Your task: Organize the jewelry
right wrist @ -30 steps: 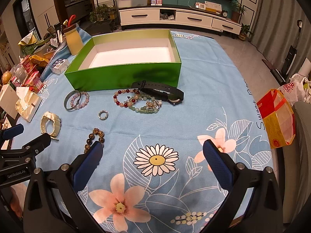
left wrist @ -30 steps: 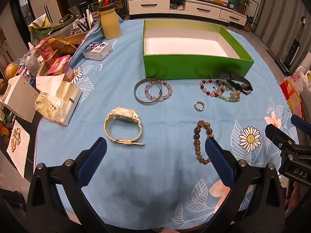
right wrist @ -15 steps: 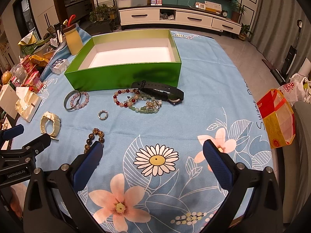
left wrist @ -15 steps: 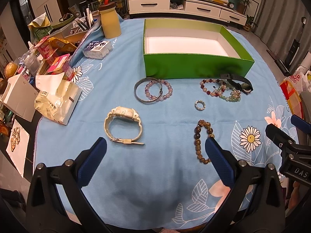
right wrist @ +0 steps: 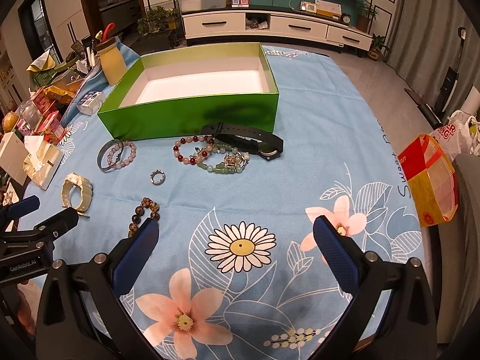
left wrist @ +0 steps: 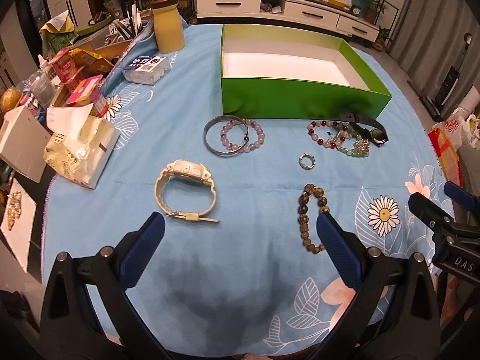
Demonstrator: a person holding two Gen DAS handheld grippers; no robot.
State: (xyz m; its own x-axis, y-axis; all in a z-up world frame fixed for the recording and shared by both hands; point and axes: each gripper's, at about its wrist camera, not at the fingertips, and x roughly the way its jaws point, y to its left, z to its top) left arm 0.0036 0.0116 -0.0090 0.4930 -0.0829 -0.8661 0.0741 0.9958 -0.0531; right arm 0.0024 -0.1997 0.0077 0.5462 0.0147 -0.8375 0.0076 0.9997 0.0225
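1. On the light-blue floral tablecloth [left wrist: 186, 96], near its far side: open green cardboard box with a white inside [left wrist: 300, 102], nothing in it.
2. Just in front of the box, towards its left end: thin grey metal bangle [left wrist: 210, 138] overlapping a pale lilac bead bracelet [left wrist: 258, 138].
3. In front of the box's right end: black strap watch [right wrist: 258, 144] lying flat, touching a tangle made of a red-and-pink bead bracelet [right wrist: 183, 153] and a green jade-like bracelet with metal charms [right wrist: 223, 166].
4. Nearer than that tangle, lying apart: small silver ring with a studded rim [left wrist: 307, 161].
5. Closest on the right side: brown patterned bead bracelet [left wrist: 304, 207], partly behind one blue pad in both views.
6. Left of it, well apart: cream plastic digital watch [left wrist: 184, 189], strap buckled into a loop.
7. Above the near edge, over bare cloth: left gripper [left wrist: 240, 231] with blue pads spread wide, gripping nothing.
8. Over the printed daisy, further right: right gripper [right wrist: 235, 234], likewise spread wide and empty.
9. Along the far left edge: yellow bottle with a brown lid [left wrist: 168, 30], packets, tissues and a white carton.
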